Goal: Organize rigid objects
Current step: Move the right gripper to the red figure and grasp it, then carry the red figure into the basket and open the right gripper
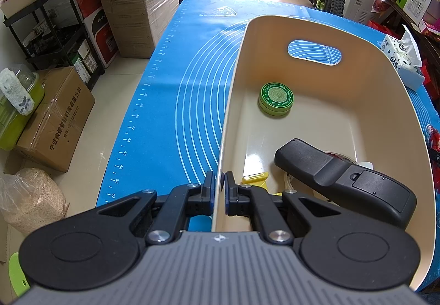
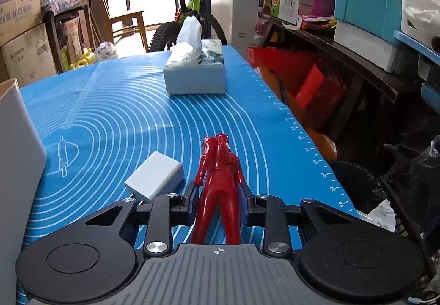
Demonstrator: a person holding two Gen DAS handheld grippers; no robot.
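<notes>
My left gripper (image 1: pixel 219 186) is shut on the near left wall of a cream plastic bin (image 1: pixel 233 101) that stands on the blue mat (image 1: pixel 178 90). In the bin lie a round green tin (image 1: pixel 275 98), a black handheld device (image 1: pixel 343 181), a yellow piece (image 1: pixel 254 177) and a partly hidden roll under the device. My right gripper (image 2: pixel 218 201) is shut on a red figurine (image 2: pixel 218 181) lying along the fingers, low over the mat (image 2: pixel 123 117). A white charger block (image 2: pixel 154 179) lies just left of it. The bin's outer wall (image 2: pixel 16 156) shows at the far left.
A tissue box (image 2: pixel 196 71) sits at the mat's far side; it also shows in the left wrist view (image 1: pixel 403 57). The table edge runs close on the right, with red boxes and shelves beyond. Cardboard boxes, a black rack and a bicycle surround the table.
</notes>
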